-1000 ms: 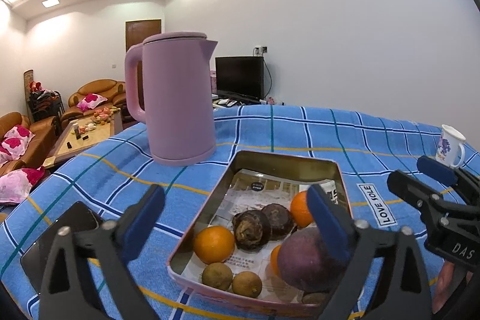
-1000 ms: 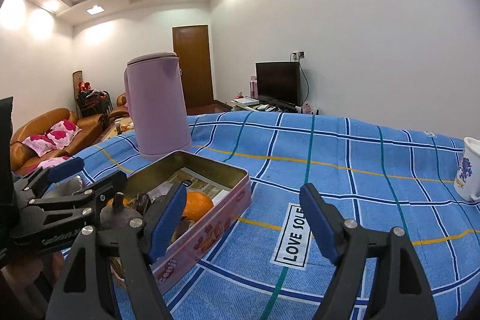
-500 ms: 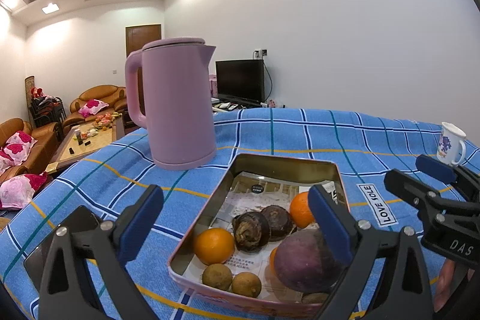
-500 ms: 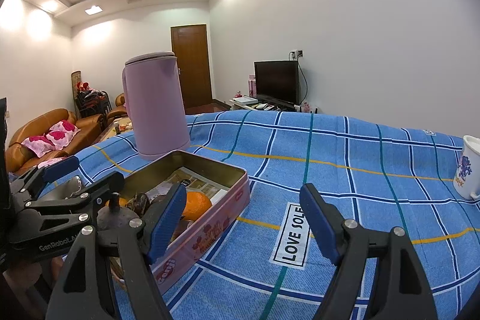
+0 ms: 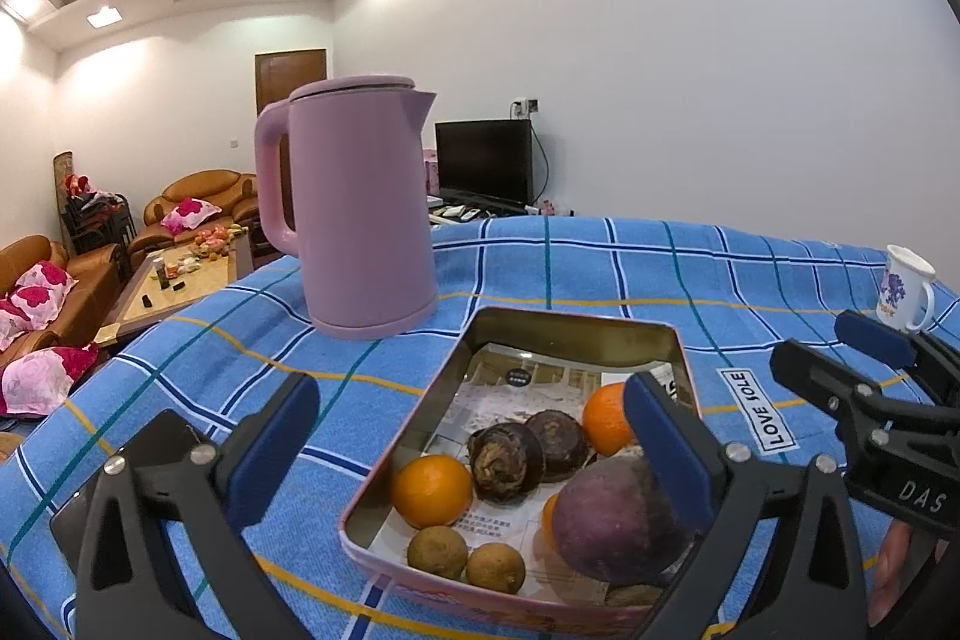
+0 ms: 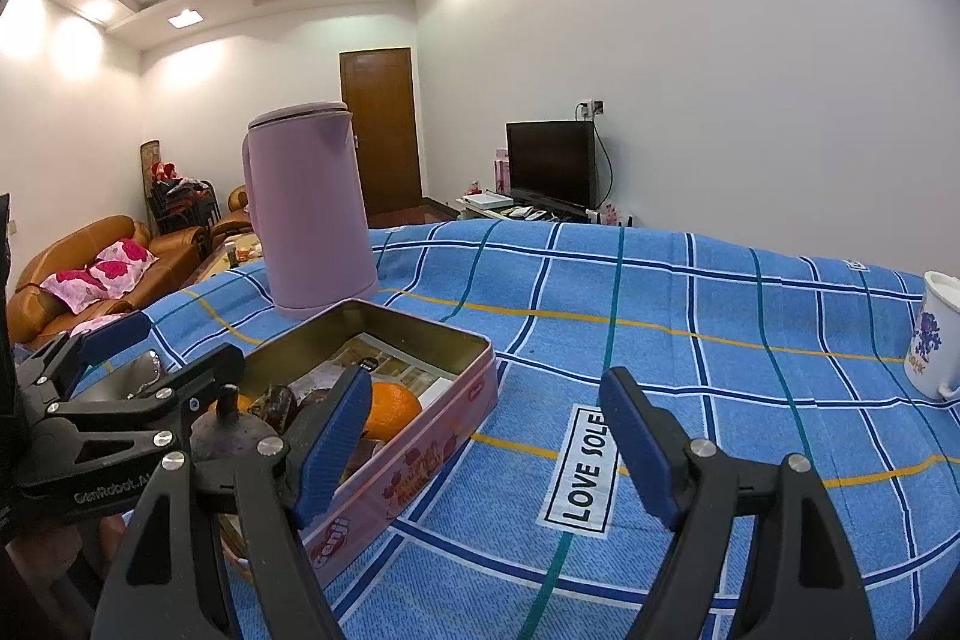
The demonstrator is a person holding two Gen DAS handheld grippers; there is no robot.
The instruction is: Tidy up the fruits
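Note:
A pink tin (image 5: 576,319) lined with paper sits on the blue checked cloth. In it lie two oranges (image 5: 432,490), two dark wrinkled fruits (image 5: 507,463), a big purple fruit (image 5: 618,520) and small brown ones (image 5: 438,553). My left gripper (image 5: 468,436) is open at the tin's near end, holding nothing; its right finger (image 5: 666,448) covers part of the purple fruit. My right gripper (image 6: 486,436) is open and empty over bare cloth, right of the tin (image 6: 420,436). An orange (image 6: 393,409) shows beside its left finger.
A tall pink kettle (image 5: 360,208) stands just behind the tin's far left corner. A white mug (image 5: 903,286) sits at the far right of the cloth. A dark flat object (image 5: 150,448) lies left of the tin. Sofas and a low table are beyond the left edge.

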